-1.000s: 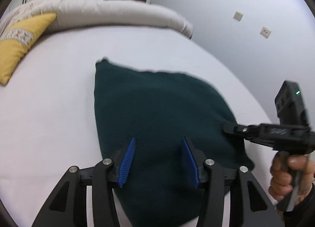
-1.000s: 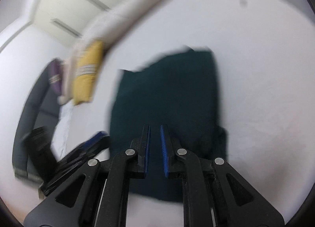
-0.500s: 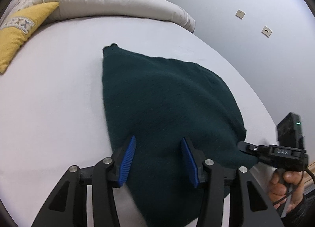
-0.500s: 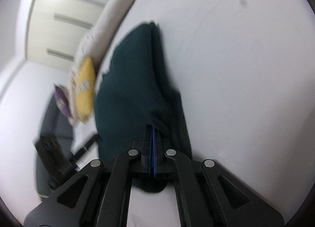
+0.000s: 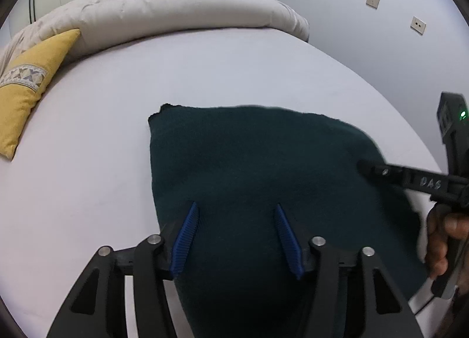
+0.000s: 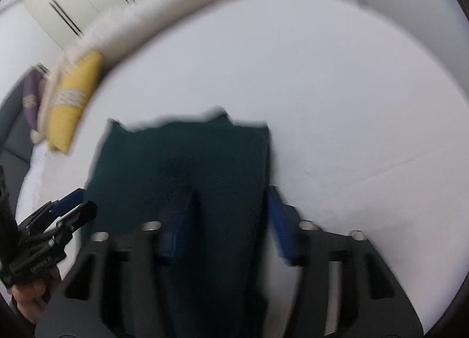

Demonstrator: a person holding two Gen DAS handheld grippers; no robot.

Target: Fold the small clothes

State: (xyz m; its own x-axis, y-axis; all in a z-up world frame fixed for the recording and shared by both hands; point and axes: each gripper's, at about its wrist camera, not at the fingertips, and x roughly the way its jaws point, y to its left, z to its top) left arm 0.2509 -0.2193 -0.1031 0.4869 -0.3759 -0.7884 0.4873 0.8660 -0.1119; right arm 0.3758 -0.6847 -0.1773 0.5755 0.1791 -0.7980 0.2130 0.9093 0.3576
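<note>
Now dark green cloth (image 5: 252,162) lies flat on bed (image 5: 205,74), long way pointing away from us; right gripper (image 6: 231,214) nearer its edge, fingers just spread, left gripper (image 5: 234,235) fingers spread too, nothing pinched

A wide bed (image 5: 234,74) under a smooth white sheet carries a dark green folded garment (image 5: 258,167) lying flat near its near edge, a rolled cream duvet (image 5: 176,12) along its far side, and a yellow patterned cushion (image 5: 26,85) at the far left.
</note>
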